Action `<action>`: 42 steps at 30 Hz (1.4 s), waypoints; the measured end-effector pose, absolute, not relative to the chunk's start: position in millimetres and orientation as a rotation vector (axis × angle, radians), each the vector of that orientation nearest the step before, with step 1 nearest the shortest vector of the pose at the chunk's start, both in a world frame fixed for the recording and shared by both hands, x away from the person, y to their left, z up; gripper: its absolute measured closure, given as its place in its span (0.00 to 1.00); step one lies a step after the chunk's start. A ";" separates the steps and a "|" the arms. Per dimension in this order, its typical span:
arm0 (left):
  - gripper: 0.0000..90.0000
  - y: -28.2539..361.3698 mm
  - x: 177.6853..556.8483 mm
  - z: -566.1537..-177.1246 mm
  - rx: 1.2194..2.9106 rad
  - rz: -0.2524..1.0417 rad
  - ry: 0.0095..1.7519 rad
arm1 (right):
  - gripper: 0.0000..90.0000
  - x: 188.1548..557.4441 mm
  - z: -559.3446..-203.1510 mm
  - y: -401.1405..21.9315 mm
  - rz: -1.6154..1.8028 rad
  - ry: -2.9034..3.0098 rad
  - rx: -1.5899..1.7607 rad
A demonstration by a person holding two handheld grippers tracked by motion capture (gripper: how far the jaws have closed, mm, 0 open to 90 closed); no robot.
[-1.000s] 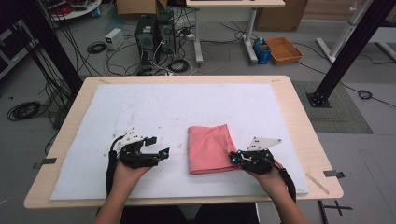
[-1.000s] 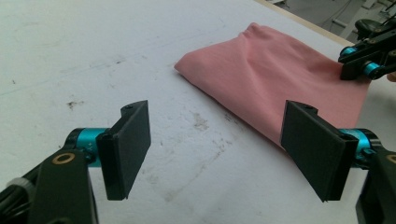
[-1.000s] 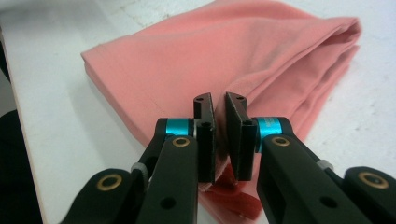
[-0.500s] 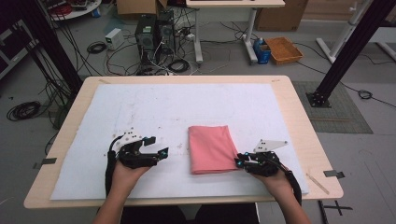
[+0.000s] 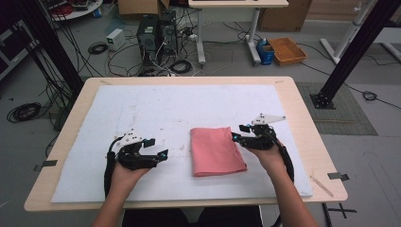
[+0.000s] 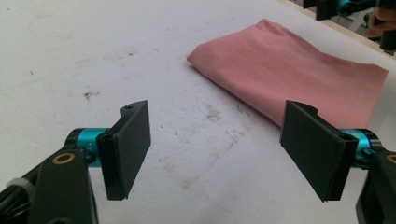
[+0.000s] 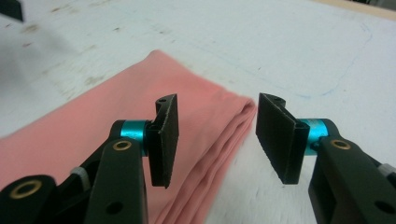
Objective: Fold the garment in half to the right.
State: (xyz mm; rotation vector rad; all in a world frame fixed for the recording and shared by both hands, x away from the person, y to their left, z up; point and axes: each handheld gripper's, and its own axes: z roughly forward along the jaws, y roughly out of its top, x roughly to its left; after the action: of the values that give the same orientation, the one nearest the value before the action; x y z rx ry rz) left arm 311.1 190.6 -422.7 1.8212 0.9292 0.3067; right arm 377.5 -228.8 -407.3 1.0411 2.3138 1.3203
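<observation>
I see one pink cloth [image 5: 216,151], folded, lying on the white surface [image 5: 189,109] toward its near edge, right of the middle. No writing is readable. My right tool [image 5: 238,133] has just been opening; it is half wide beside the cloth's right edge, nothing gripped. My left tool [image 5: 158,148] is wide and empty.

- Left gripper [image 5: 163,153]: black body, grey three-cornered plate on top, black cable trailing.
- Right gripper [image 7: 217,140]: flat black jaws on turquoise collars, brass-ringed screw holes in the arms.
</observation>
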 end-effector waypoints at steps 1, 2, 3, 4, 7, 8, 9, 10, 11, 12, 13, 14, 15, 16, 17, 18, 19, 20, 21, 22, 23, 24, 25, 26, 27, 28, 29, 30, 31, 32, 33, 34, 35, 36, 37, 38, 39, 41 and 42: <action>0.28 191.0 311.5 -423.4 1.821 0.305 0.933 | 0.55 384.2 -408.1 -226.7 1.325 2.317 1.060; 0.27 191.3 312.0 -424.0 1.824 0.306 0.931 | 0.56 389.8 -408.6 -224.0 1.319 2.323 1.079; 0.28 190.9 312.1 -424.6 1.822 0.299 0.934 | 0.57 395.3 -409.5 -221.0 1.309 2.328 1.082; 0.28 190.6 312.3 -425.1 1.823 0.300 0.935 | 0.60 400.0 -411.0 -218.3 1.311 2.327 1.087; 0.28 189.0 312.2 -425.5 1.833 0.292 0.928 | 0.65 412.1 -417.3 -211.4 1.296 2.348 1.117; 0.28 188.4 312.4 -425.7 1.839 0.288 0.922 | 0.68 414.9 -420.0 -209.4 1.283 2.355 1.125; 0.27 187.7 312.4 -425.9 1.842 0.284 0.920 | 0.72 417.3 -422.7 -207.5 1.272 2.367 1.121; 0.28 187.4 312.5 -426.1 1.849 0.285 0.916 | 0.75 418.6 -425.0 -205.5 1.258 2.378 1.118; 0.28 187.0 312.4 -426.3 1.849 0.281 0.915 | 0.82 419.3 -426.7 -204.0 1.243 2.386 1.113; 0.28 186.8 312.4 -426.4 1.849 0.282 0.915 | 0.88 419.5 -427.8 -203.5 1.236 2.390 1.097; 0.28 186.9 312.4 -426.5 1.849 0.279 0.914 | 0.92 419.2 -428.1 -203.4 1.242 2.390 1.091; 0.28 187.0 312.4 -426.5 1.849 0.276 0.914 | 0.95 418.4 -427.8 -203.8 1.240 2.381 1.092; 0.28 187.2 312.3 -426.4 1.852 0.277 0.914 | 0.97 417.7 -427.0 -204.8 1.238 2.374 1.085; 0.28 187.2 312.3 -426.5 1.852 0.276 0.914 | 0.99 417.0 -425.9 -205.9 1.236 2.369 1.078; 0.28 187.2 312.3 -426.5 1.852 0.275 0.915 | 1.00 415.9 -424.7 -207.3 1.234 2.359 1.081; 0.28 186.9 312.4 -426.6 1.851 0.276 0.913 | 1.00 415.0 -423.6 -208.8 1.240 2.346 1.086; 0.28 186.7 312.3 -426.6 1.850 0.277 0.911 | 1.00 414.6 -422.8 -210.5 1.242 2.342 1.085; 0.28 186.5 312.1 -426.5 1.851 0.277 0.911 | 1.00 414.4 -422.1 -212.1 1.245 2.336 1.083; 0.28 186.2 312.0 -426.5 1.850 0.277 0.911 | 1.00 414.0 -421.4 -213.6 1.242 2.330 1.088; 0.28 185.7 311.7 -426.5 1.849 0.274 0.913 | 1.00 413.7 -420.9 -215.1 1.250 2.321 1.098; 0.28 185.4 311.5 -426.6 1.849 0.273 0.913 | 1.00 413.7 -420.6 -216.4 1.260 2.315 1.105; 0.28 185.5 311.7 -426.6 1.855 0.274 0.907 | 0.90 413.7 -420.3 -217.6 1.266 2.309 1.116; 0.28 184.9 311.6 -427.0 1.852 0.271 0.908 | 0.72 414.6 -420.4 -217.8 1.302 2.280 1.156; 0.28 184.6 311.8 -427.3 1.856 0.270 0.905 | 0.72 414.6 -420.4 -217.8 1.302 2.280 1.156; 0.28 184.4 311.9 -427.6 1.861 0.272 0.906 | 0.70 414.9 -420.8 -217.1 1.313 2.280 1.160; 0.28 183.9 311.9 -428.1 1.860 0.269 0.908 | 0.68 414.9 -421.3 -215.5 1.310 2.285 1.156; 0.28 183.3 311.9 -428.5 1.859 0.268 0.909 | 0.68 415.5 -422.5 -213.8 1.302 2.294 1.150; 0.28 183.0 311.9 -428.8 1.859 0.267 0.909 | 0.70 416.2 -424.2 -212.2 1.291 2.308 1.148; 0.28 182.8 311.8 -428.9 1.861 0.268 0.909 | 0.74 417.0 -426.4 -210.1 1.276 2.327 1.155; 0.28 183.0 311.7 -428.9 1.863 0.266 0.907 | 0.81 418.5 -429.1 -208.9 1.258 2.347 1.141; 0.28 183.0 311.5 -428.8 1.860 0.265 0.908 | 0.88 419.2 -431.3 -207.8 1.245 2.361 1.135; 0.28 183.6 311.4 -428.5 1.861 0.265 0.908 | 0.93 419.7 -433.0 -207.4 1.249 2.367 1.141; 0.28 184.1 311.5 -428.5 1.860 0.265 0.908 | 0.97 420.5 -434.0 -208.6 1.286 2.367 1.151; 0.28 184.5 311.4 -428.4 1.857 0.263 0.911 | 0.98 420.7 -434.4 -210.0 1.323 2.357 1.161; 0.28 185.3 311.9 -428.6 1.858 0.269 0.909 | 0.98 420.7 -434.0 -211.3 1.337 2.349 1.167; 0.28 185.7 312.1 -428.6 1.859 0.268 0.910 | 0.99 420.5 -433.5 -212.5 1.341 2.344 1.172; 0.28 185.9 312.1 -428.7 1.857 0.267 0.913 | 0.99 420.0 -432.7 -213.7 1.340 2.335 1.174; 0.28 185.9 312.2 -428.7 1.856 0.266 0.912 | 0.99 418.6 -431.6 -218.2 1.348 2.294 1.192; 0.28 185.9 312.2 -428.7 1.857 0.267 0.910 | 0.99 417.9 -431.6 -220.7 1.362 2.276 1.209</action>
State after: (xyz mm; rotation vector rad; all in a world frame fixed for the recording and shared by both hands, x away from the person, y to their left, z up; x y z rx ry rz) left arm 312.2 185.9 -428.7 1.8572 0.9099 0.2670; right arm 417.9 -220.7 -431.6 1.2092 2.2758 1.3617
